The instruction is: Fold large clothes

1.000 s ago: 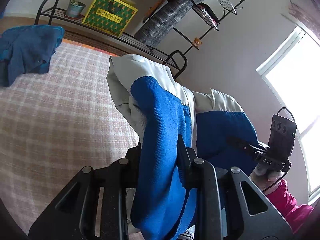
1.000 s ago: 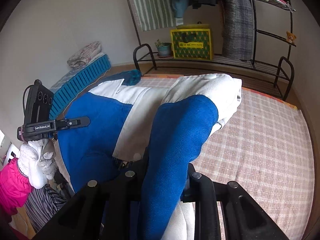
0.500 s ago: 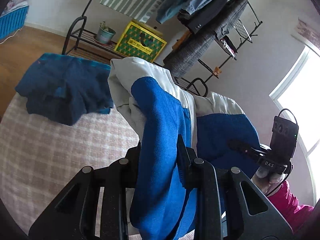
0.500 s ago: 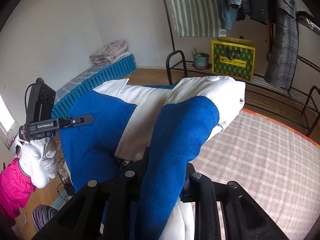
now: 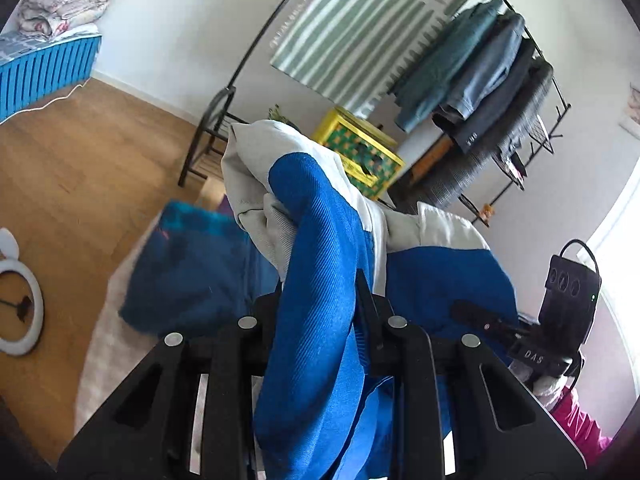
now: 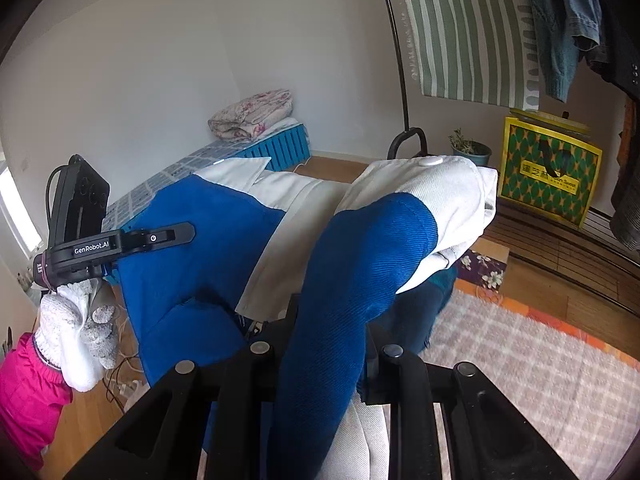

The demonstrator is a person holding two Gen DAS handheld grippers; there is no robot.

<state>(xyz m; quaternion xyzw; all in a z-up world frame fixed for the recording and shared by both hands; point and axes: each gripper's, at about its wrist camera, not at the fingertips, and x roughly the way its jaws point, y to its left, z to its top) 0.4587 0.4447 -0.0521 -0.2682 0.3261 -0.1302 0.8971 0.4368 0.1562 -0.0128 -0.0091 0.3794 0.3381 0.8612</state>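
A blue and white jacket [image 5: 320,264] hangs between both grippers, lifted above the checked surface. My left gripper [image 5: 318,300] is shut on a bunched blue and white part of it. My right gripper [image 6: 332,316] is shut on another bunched part of the same jacket [image 6: 360,248], white cloth with a snap button on top. The fingertips of both are buried in the cloth. The right gripper's handle [image 5: 560,320] shows in the left wrist view; the left gripper's handle [image 6: 88,240], held by a white-gloved hand, shows in the right wrist view.
A dark blue folded garment [image 5: 192,268] lies on the pink checked cloth [image 6: 540,360] below. Behind stand a black clothes rack [image 5: 500,80] with hung clothes, a yellow-green bag [image 6: 548,168], a potted plant [image 6: 468,148], a blue mattress [image 6: 256,152], and wooden floor [image 5: 80,184].
Both grippers have risen and tilted up with the jacket; the checked surface dropped lower in view and more of the rack, wall and floor shows. The grips have not changed.
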